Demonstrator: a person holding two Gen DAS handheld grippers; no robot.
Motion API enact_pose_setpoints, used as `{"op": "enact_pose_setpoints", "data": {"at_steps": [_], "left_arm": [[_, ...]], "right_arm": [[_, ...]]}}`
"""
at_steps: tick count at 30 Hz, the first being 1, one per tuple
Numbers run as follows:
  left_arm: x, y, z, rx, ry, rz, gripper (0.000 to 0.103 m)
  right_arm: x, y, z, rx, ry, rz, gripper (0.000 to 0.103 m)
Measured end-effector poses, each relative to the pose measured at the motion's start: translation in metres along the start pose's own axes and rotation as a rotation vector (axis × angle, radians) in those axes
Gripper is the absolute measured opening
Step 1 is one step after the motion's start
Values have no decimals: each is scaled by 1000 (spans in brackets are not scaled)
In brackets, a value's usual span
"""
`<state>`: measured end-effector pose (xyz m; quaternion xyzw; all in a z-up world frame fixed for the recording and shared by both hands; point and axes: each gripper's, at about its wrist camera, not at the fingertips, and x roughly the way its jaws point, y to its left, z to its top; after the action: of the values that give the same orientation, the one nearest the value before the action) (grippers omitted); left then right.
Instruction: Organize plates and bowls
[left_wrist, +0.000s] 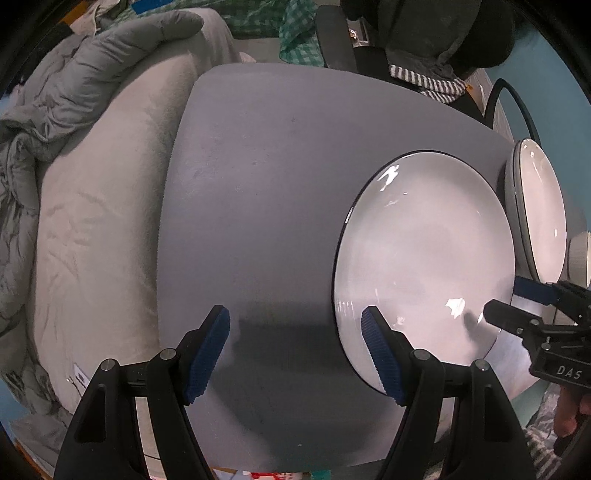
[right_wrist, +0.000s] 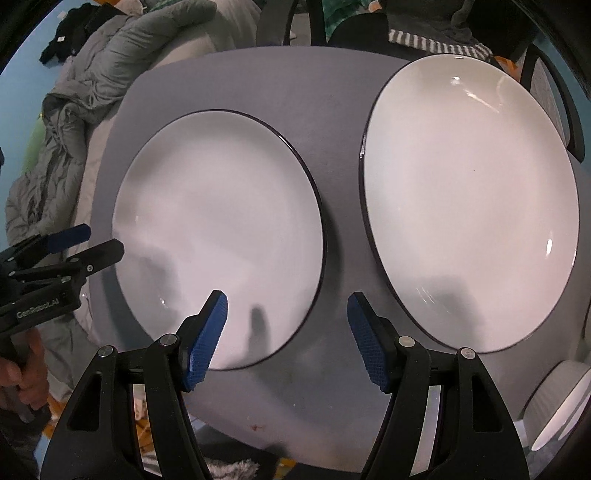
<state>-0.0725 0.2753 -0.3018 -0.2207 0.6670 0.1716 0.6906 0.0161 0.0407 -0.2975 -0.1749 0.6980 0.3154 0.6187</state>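
Counting: two plates | one bowl | both grippers' fingers wide, empty

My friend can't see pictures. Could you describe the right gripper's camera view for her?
Two white plates with dark rims, left plate and right plate, lie side by side on a grey table. The open right gripper hovers above them.
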Motion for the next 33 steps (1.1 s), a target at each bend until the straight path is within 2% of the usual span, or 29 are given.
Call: {"op": "enact_pose_setpoints", "data": {"at_steps": [10, 12, 16, 20, 26, 29, 33], "left_arm": [[13, 19, 2, -56, 27, -66, 73], [15, 18, 4, -50, 33, -68, 66], [17, 15, 6, -33, 41, -69, 65], [19, 9, 9, -15, 51, -71, 61], [17, 10, 9, -8, 57, -88, 53], [15, 6, 10, 6, 56, -101, 45], [15, 2, 10, 26, 52, -96, 43]], "right_arm": [[10, -1, 8, 10, 2, -1, 68], [12, -3, 9, 20, 2, 4, 63], [11, -4, 10, 24, -5, 7, 58], [12, -3, 10, 21, -2, 2, 48], [14, 1, 14, 40, -2, -17, 46], [14, -2, 14, 63, 0, -42, 30], [12, -9, 13, 99, 3, -16, 26]]}}
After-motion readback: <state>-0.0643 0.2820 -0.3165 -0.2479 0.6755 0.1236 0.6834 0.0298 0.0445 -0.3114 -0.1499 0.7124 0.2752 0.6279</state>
